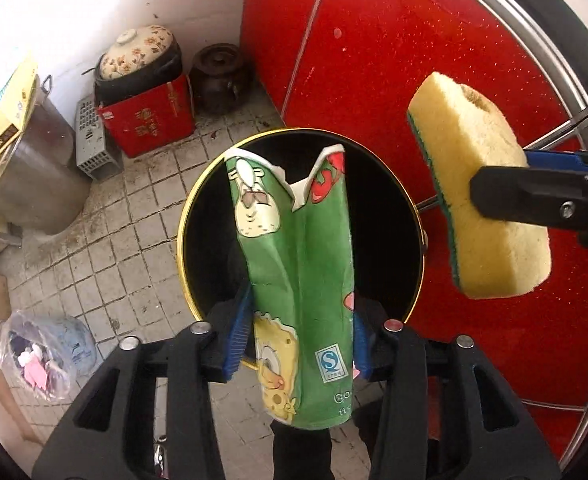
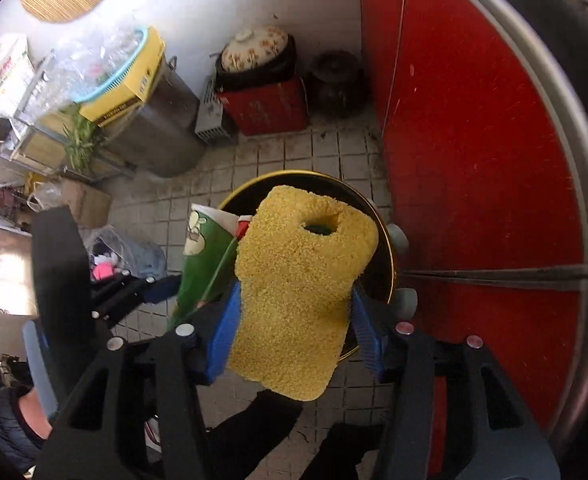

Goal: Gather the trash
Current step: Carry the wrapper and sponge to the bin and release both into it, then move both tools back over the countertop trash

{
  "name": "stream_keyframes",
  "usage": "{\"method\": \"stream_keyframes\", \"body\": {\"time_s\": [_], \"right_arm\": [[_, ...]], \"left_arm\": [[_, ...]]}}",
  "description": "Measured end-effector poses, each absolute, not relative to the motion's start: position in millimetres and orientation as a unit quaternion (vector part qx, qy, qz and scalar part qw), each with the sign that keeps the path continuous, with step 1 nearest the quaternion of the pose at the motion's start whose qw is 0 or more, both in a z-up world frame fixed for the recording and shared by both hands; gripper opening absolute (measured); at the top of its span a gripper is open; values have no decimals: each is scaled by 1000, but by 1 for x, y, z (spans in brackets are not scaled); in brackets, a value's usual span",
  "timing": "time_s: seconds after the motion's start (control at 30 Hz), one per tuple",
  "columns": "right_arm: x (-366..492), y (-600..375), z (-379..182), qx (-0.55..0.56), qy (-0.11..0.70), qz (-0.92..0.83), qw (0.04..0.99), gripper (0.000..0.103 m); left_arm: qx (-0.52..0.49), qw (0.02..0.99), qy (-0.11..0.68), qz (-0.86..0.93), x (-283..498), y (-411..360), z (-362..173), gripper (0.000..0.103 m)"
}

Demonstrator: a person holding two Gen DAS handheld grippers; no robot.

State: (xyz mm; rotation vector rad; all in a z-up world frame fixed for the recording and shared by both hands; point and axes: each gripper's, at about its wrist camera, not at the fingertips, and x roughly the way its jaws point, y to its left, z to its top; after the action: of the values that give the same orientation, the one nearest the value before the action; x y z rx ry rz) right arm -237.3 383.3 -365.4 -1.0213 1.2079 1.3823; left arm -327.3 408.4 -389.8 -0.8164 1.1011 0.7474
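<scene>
My left claw (image 1: 300,346) clamped on green snack wrapper (image 1: 298,264), right claw (image 2: 291,320) pinching yellow sponge (image 2: 300,288). Both hang over black bin (image 1: 382,216), gold rim, lined up for drop.

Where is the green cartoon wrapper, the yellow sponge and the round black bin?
green cartoon wrapper (image 1: 306,264): left wrist view, middle of its green face.
yellow sponge (image 2: 298,292): right wrist view, middle of its yellow face.
round black bin (image 1: 382,240): left wrist view, dark inside wall.
</scene>
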Motion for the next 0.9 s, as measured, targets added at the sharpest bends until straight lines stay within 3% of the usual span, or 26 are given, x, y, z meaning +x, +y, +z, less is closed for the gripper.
{"method": "stream_keyframes", "body": {"time_s": [0.03, 0.07, 0.13, 0.33, 0.43, 0.53, 0.77, 0.9], "right_arm": [[-241, 385, -369, -425, 497, 569, 498, 66], [-240, 385, -369, -425, 497, 570, 497, 76], [-239, 384, -361, -416, 495, 575, 502, 83], [-236, 359, -298, -385, 485, 594, 513, 84], [-224, 323, -232, -358, 451, 607, 548, 95], [-203, 278, -168, -333, 429, 592, 596, 96], [-119, 143, -51, -244, 418, 462, 743, 96], [-72, 53, -12, -181, 415, 360, 816, 96]], "left_arm": [[-366, 710, 499, 336, -327, 410, -391, 56], [-366, 707, 501, 338, -327, 410, -391, 78], [-363, 707, 493, 353, -330, 411, -387, 87], [-364, 717, 478, 353, -342, 403, -338, 87], [-313, 743, 471, 359, -338, 384, -278, 88], [-262, 771, 456, 361, -321, 363, -222, 94], [-147, 833, 474, 242, -219, 293, -119, 96], [-85, 876, 453, 141, -147, 233, -73, 96]]}}
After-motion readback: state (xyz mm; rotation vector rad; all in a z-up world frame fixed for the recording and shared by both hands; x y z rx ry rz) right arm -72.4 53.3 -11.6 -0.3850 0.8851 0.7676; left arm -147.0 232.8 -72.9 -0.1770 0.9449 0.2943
